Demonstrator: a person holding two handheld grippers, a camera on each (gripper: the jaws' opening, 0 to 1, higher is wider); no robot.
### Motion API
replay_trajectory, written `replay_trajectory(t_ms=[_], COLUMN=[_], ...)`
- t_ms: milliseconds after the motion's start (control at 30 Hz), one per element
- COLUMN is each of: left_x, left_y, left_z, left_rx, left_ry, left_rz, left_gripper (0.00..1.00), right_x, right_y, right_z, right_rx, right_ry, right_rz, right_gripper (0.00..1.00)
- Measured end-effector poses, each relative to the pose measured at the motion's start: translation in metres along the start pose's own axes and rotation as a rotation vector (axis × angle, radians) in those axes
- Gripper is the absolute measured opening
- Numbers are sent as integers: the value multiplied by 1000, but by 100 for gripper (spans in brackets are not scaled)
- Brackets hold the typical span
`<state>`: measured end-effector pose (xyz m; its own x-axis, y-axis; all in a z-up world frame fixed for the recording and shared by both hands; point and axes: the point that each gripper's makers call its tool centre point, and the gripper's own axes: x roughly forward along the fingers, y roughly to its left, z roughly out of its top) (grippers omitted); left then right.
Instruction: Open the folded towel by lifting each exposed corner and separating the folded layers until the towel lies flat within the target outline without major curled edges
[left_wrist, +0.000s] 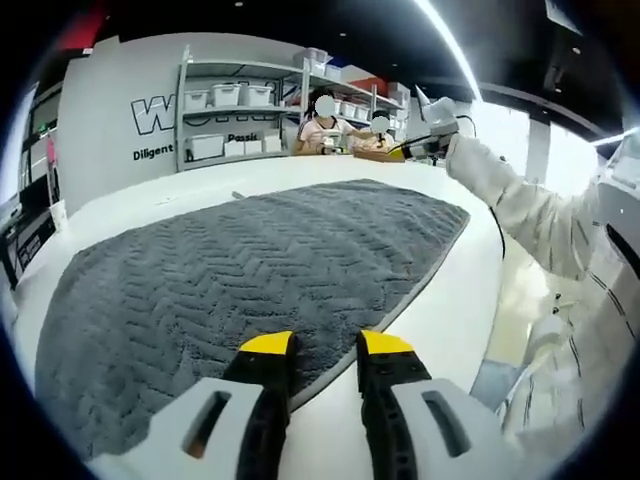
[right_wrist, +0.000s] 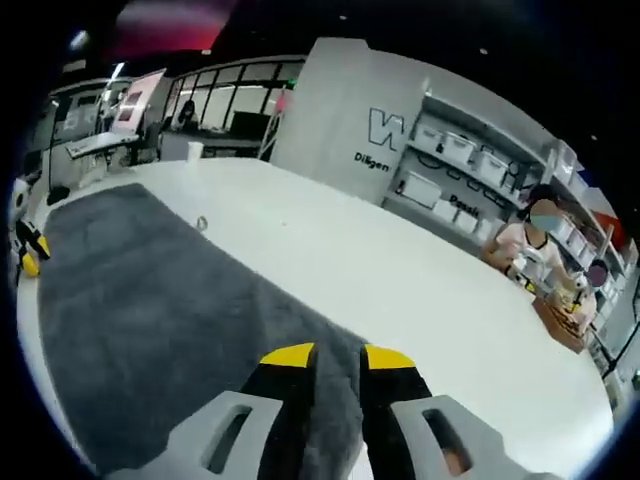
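In the left gripper view, the left gripper (left_wrist: 327, 345) has its yellow-tipped jaws a narrow gap apart, straddling the near hem of the grey towel (left_wrist: 250, 265); whether they pinch it cannot be told. The towel spreads flat ahead of the jaws over the white table (left_wrist: 440, 300). A person's sleeve (left_wrist: 520, 205) reaches in at the right.

In the right gripper view, the right gripper (right_wrist: 337, 356) has its jaws closed on the towel's corner (right_wrist: 338, 385), cloth running between them. The left gripper shows far left at the towel's other edge.

Beyond stand shelves (left_wrist: 235, 115) of bins and a wall sign (right_wrist: 372, 160) reading "Diligen", cut off.
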<state>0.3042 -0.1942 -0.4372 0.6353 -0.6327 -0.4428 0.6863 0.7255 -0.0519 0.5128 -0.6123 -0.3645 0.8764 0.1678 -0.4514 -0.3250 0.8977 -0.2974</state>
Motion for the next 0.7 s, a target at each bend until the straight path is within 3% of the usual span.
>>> replay_trajectory(t_ms=[100,167,267,433,700], left_x=[0,0,1,1,1], left_y=[-1,-2,-1,-1,1], left_z=[0,0,0,1,1], left_rx=[5,9,5,5,-6], left_ry=[5,11,15,21,22], left_rz=[-4,-5,-4,-4,-4], left_gripper=[26,26,25,25,23], right_x=[16,29,43,59,74], right_y=[-8,-1,-9,-15,-20], right_z=[-7,-11,-21,-31,-62], right_rx=[68,131,96,122,139], right_ry=[11,17,61,75,157], right_rz=[-5,56,24,24,12], right_gripper=[7,7,9,9,7])
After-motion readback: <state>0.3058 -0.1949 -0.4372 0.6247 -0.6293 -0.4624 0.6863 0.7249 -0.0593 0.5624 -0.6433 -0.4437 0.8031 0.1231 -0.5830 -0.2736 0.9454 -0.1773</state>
